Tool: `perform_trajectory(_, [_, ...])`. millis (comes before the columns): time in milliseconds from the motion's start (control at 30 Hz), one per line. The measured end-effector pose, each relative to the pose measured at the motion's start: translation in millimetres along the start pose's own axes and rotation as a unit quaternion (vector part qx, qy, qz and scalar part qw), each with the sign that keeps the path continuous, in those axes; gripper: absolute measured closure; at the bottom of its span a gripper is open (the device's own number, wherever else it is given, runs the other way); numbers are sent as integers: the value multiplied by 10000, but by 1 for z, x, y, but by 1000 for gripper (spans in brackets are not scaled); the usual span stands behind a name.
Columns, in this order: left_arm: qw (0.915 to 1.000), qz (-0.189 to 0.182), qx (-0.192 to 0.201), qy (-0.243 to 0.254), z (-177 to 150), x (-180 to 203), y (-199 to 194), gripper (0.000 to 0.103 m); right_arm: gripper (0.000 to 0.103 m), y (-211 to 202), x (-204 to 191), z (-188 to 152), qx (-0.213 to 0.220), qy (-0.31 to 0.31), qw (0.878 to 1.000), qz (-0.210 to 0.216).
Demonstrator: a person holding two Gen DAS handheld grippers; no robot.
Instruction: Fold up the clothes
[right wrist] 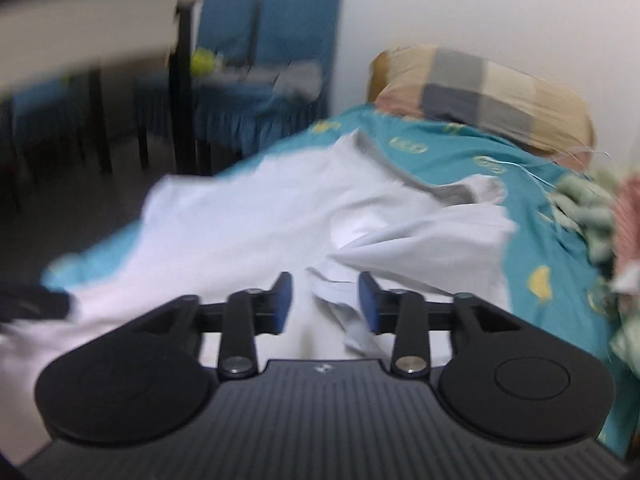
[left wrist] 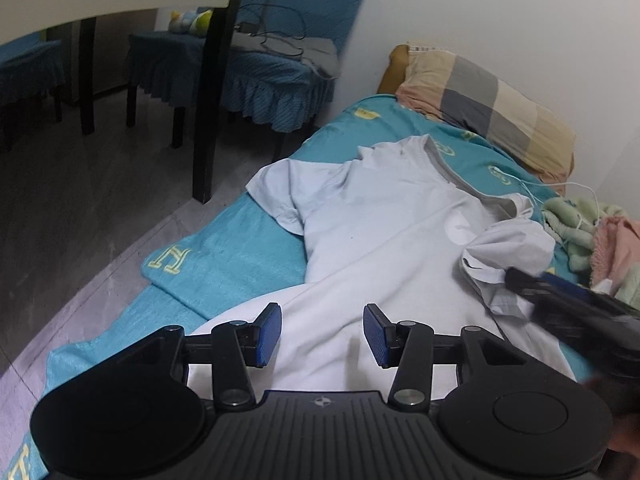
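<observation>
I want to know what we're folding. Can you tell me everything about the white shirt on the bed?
The white shirt is a thin, soft-looking T-shirt with a grey collar and short sleeves. It lies wrinkled on the teal bedspread, collar towards the checked pillow. One sleeve lies spread out; the other sleeve is folded inward over the body, beside the right gripper.

Both wrist views look low and close along the bed (left wrist: 224, 252) toward the pillow (left wrist: 492, 108) and wall. Both take in the white shirt (left wrist: 384, 232); the right view is blurred.
</observation>
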State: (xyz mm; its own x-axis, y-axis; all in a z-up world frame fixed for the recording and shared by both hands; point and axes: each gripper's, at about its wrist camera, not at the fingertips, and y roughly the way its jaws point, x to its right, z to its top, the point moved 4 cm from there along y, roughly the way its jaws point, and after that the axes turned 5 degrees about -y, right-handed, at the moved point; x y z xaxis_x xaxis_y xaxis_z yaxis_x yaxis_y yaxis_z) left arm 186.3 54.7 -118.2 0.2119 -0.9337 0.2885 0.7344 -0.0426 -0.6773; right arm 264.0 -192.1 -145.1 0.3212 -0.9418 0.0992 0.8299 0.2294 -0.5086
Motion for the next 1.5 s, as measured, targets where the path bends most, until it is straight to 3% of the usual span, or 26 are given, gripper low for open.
perform_trajectory(233, [9964,-260,220,777,-12,26,-20,54,50,-136,11,-11,506,1259,9906,-150])
perform_trajectory(333, [9906,-435,322,1258,-24,44,-34,54,16,-181,16,-20,889,1756,9801,-251])
perform_trajectory(500, [9754,-681,585,2015,-42,75,-52,52,16,-214,30,-40,1208,2340,9631,-557])
perform_trajectory(633, [9593,-675,605,2675,-49,116,-27,52,16,-208,51,-53,1141,2821,9504,-641])
perform_trajectory(800, [9333,-675,622,3471,-57,168,5,53,16,-193,77,-65,1095,3109,9400,-878])
perform_trajectory(933, [9149,-897,517,3902,-60,224,54,55,16,-186,97,-76,1103,3192,9345,-1130])
perform_trajectory(1167, [8961,-841,272,4349,-69,280,144,55,16,-157,124,-94,825,3610,9205,-1247])
perform_trajectory(1233, [8909,-785,229,4467,-72,287,165,50,16,-149,124,-98,737,3637,9209,-1193])
perform_trajectory(1300, [8929,-883,251,4409,-68,290,173,48,16,-141,122,-100,633,3565,9251,-1141])
perform_trajectory(1367, [8996,-1064,93,4235,-62,289,179,56,16,-135,119,-100,552,3526,9280,-1067])
perform_trajectory(1433, [9068,-1160,-53,4052,-53,284,180,98,16,-132,116,-100,501,3487,9303,-1021])
perform_trajectory(1500, [9136,-1269,-72,3863,-41,277,175,101,16,-130,113,-99,468,3421,9331,-1006])
